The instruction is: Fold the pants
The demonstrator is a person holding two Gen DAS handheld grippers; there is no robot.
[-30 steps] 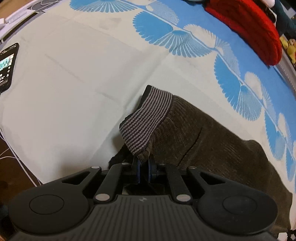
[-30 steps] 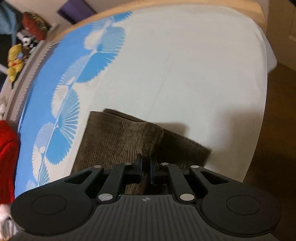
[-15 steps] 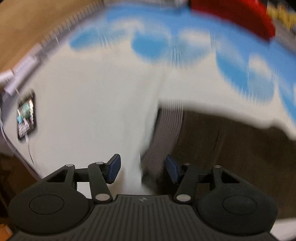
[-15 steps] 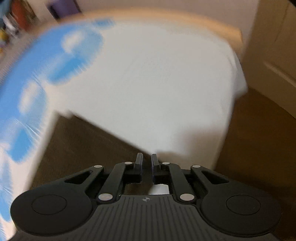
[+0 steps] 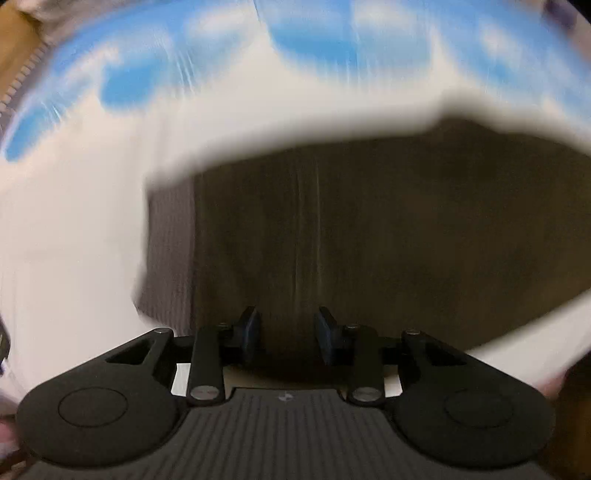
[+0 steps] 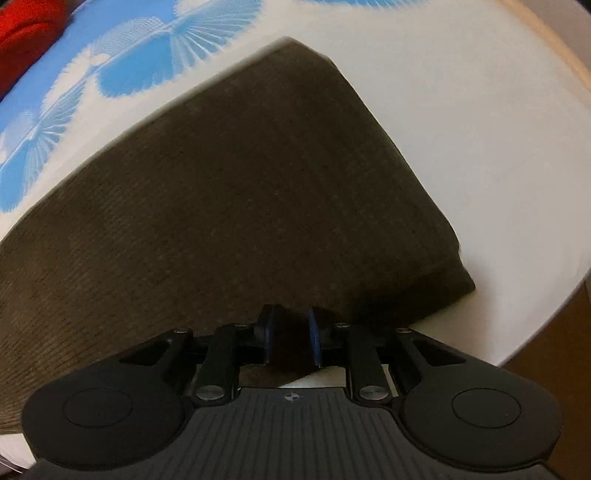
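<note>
The brown corduroy pants (image 6: 236, 206) lie folded flat on the bed (image 6: 480, 129), filling the middle of both views. The left hand-held gripper (image 5: 286, 334) is released, fingers spread above the blurred cloth near its grey striped waistband (image 5: 168, 251). The right hand-held gripper (image 6: 290, 338) is parted too, straddling the pants' near edge, though whether it touches them I cannot tell. A red cushion (image 6: 26, 33) sits at upper left

Both tongs, left (image 5: 286, 334) and right (image 6: 290, 334), are matte black with ribbed housings, silver screws and blue pads (image 5: 251, 328).
</note>
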